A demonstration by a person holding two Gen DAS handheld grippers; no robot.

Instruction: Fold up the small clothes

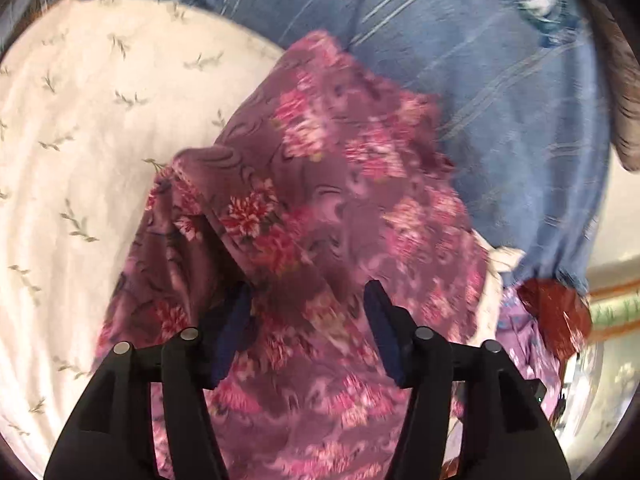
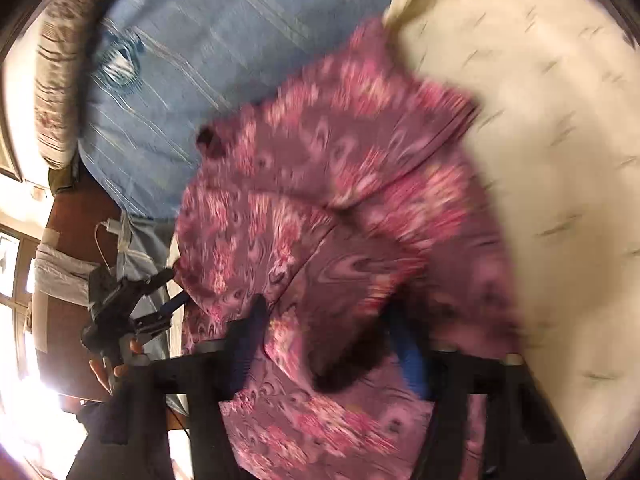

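Both wrist views are fisheye, edges bent with dark vignette corners. Left view is evenly bright and fairly sharp near the fingers, smeared toward the far right. Right view is motion-blurred throughout; blown-out glare from a window [image 2: 12, 264] at lower left, deep shadow between the fingers.

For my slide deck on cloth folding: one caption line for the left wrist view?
Left gripper poised over a purple floral garment lying across a cream sheet and blue striped cloth.
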